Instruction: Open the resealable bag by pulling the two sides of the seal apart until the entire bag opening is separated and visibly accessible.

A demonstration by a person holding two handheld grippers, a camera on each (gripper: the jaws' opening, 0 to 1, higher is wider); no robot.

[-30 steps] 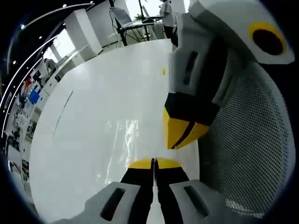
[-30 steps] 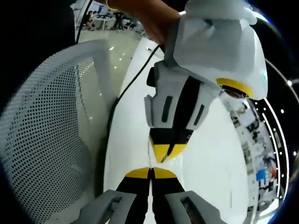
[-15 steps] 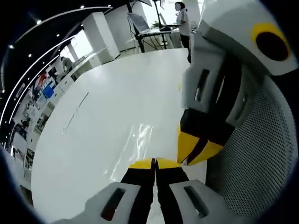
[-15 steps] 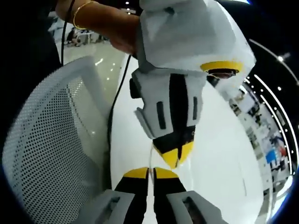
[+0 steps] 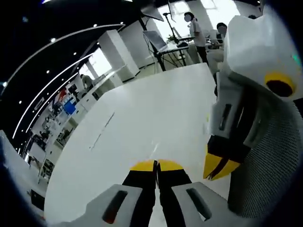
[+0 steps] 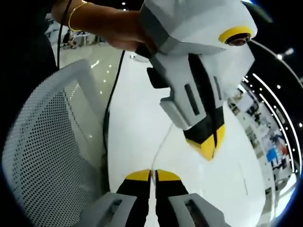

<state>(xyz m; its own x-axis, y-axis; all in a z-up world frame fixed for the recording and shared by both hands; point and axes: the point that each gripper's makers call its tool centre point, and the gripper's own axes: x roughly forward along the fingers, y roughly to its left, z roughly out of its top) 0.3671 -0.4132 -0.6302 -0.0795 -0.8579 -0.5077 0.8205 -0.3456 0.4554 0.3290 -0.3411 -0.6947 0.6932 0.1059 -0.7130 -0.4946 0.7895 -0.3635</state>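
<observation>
Both tongs, left [image 5: 156, 165] and right [image 6: 151, 175], pinch the clear bag's [image 6: 163, 142] thin edge, barely visible

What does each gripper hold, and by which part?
The left gripper and right gripper, both shut, seem to pinch a thin clear plastic film at its edge; which part cannot be told.

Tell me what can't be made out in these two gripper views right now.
- Resealable bag: clear film against the white table, only a faint edge in the right gripper view; seal state unreadable.
- Left hand-held gripper: tips together, film between them too thin to confirm.
- Right hand-held gripper: same.
- Mesh chair: cut off by the picture's edge.
</observation>
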